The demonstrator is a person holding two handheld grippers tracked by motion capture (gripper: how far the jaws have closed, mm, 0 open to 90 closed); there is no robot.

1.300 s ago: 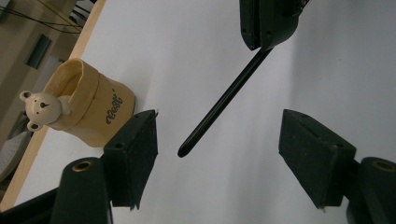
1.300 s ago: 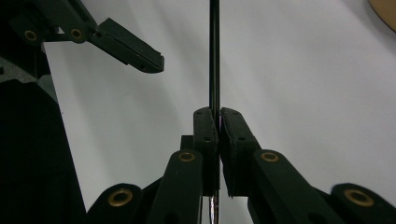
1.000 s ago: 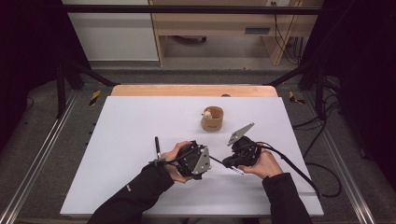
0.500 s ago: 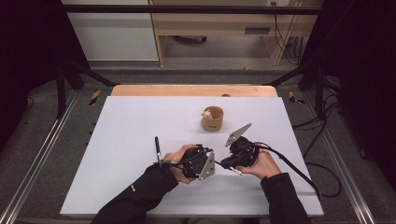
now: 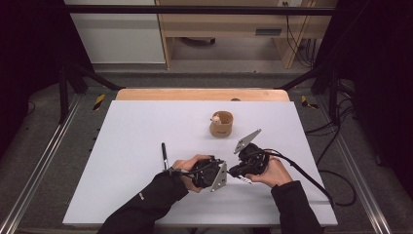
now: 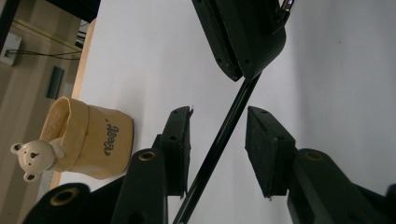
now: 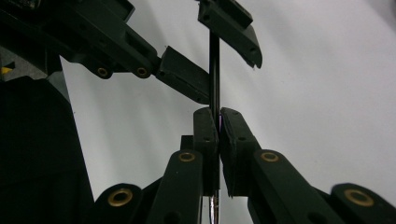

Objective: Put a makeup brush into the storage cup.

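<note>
Since the earlier frame, left gripper [image 6: 219, 154] jaws have been closing around the black pen [image 6: 224, 135] without yet pressing it. Right gripper [image 7: 218, 135] clamps that pen, held above the white table [image 5: 146, 136]; a second pen [image 5: 164, 155] and bear cup [image 5: 221, 124] rest nearby.

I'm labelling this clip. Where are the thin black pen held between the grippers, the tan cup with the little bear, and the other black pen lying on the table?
Thin black pen [image 6: 223, 133], left gripper view, mid-barrel.
Tan cup [image 5: 221, 126], high view, front wall.
Other black pen [image 5: 164, 155], high view, mid-barrel.
</note>
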